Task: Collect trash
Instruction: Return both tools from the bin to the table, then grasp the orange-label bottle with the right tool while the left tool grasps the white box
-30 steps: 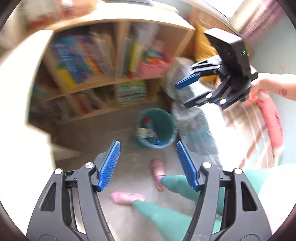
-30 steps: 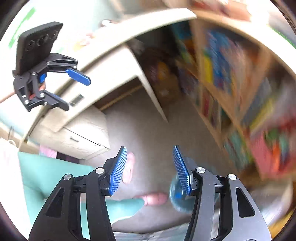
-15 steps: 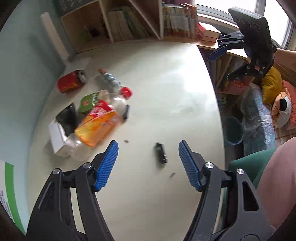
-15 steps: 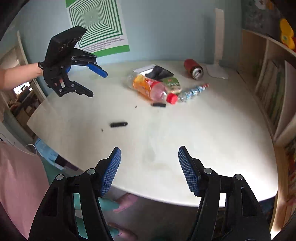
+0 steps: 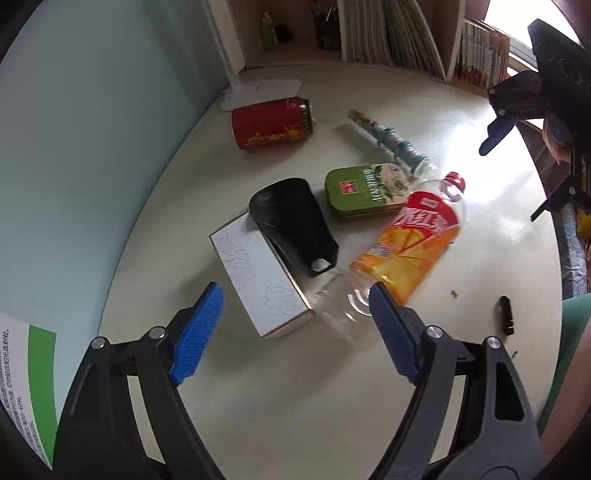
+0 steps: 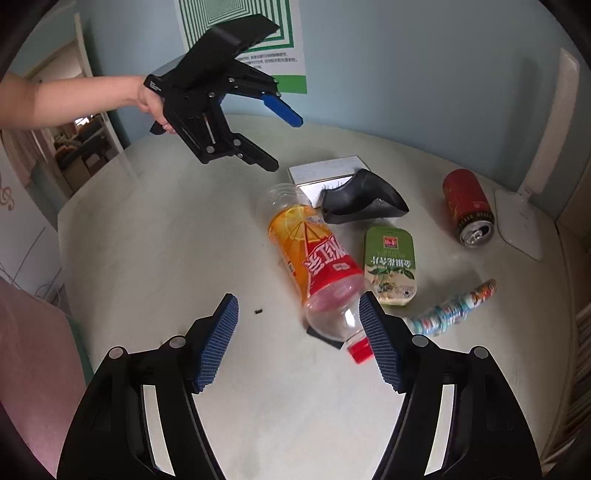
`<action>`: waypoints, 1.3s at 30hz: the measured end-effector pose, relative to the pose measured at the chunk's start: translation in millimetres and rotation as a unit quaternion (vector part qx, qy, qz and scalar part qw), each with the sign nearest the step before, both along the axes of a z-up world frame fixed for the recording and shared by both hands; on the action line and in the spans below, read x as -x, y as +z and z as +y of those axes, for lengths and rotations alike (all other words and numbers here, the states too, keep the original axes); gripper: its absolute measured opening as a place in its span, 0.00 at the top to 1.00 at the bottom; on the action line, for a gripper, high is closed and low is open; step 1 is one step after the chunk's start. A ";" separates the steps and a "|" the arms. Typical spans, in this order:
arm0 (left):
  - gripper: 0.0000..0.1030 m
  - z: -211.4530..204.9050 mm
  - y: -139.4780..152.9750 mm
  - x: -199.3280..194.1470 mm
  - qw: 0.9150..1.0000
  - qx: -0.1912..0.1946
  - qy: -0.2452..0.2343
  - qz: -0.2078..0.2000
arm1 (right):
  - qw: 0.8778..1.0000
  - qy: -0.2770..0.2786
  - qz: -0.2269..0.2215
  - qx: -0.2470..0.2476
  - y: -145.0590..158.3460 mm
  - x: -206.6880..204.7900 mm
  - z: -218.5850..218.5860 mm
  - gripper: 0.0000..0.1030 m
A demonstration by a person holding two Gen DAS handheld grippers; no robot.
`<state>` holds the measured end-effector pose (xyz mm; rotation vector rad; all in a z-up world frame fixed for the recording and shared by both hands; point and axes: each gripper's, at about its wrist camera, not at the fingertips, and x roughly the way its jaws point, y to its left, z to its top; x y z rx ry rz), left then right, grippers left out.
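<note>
Trash lies in a heap on the round white table (image 5: 295, 387): a clear bottle (image 5: 410, 247) with an orange and red label, a white box (image 5: 262, 275), a black plastic tray (image 5: 295, 225), a green tin (image 5: 367, 192), a red can (image 5: 271, 123) and a twisted wrapper (image 5: 388, 138). My left gripper (image 5: 293, 288) hovers over the box and the bottle's base, jaws opening, gripping nothing. My right gripper (image 6: 297, 297) hangs above the bottle (image 6: 317, 258) near its red cap, jaws opening, also empty. Each gripper shows in the other's view: the left gripper (image 6: 284, 144) and the right gripper (image 5: 513, 182).
A white lamp base (image 6: 517, 221) stands behind the red can (image 6: 467, 205). A small black piece (image 5: 506, 315) lies near the table's edge. Bookshelves (image 5: 399, 33) line the far side. A poster (image 6: 240, 37) hangs on the blue wall.
Both views swung from the floor and bookshelf up onto the table, then closed in on the trash heap. Both pairs of jaws stand wider than before.
</note>
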<state>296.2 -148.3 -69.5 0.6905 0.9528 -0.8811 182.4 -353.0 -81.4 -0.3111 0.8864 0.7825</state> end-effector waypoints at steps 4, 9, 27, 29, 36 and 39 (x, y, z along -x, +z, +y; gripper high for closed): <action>0.27 1.2 -31.6 -37.3 0.999 -0.003 0.014 0.034 | 1.000 0.011 0.023 -0.016 -14.5 -33.2 6.2 0.33; 0.29 -3.9 -62.8 -50.6 0.997 -0.014 -0.020 0.070 | 0.998 0.049 0.047 -0.004 -41.7 -55.9 24.7 0.33; 0.49 22.3 -66.6 -59.5 0.992 0.022 -0.057 0.115 | 0.984 0.146 0.095 0.021 -74.4 -71.1 67.9 0.42; 0.51 22.5 -66.3 -60.3 0.992 0.020 -0.054 0.113 | 0.984 0.142 0.104 0.016 -73.5 -71.6 64.6 0.42; 0.53 35.8 -56.3 -54.6 0.994 0.022 -0.037 0.098 | 0.984 0.126 0.124 -0.015 -55.5 -71.5 54.4 0.42; 0.54 43.6 -46.9 -49.4 0.995 0.027 -0.024 0.092 | 0.985 0.112 0.130 -0.033 -46.8 -67.6 44.4 0.42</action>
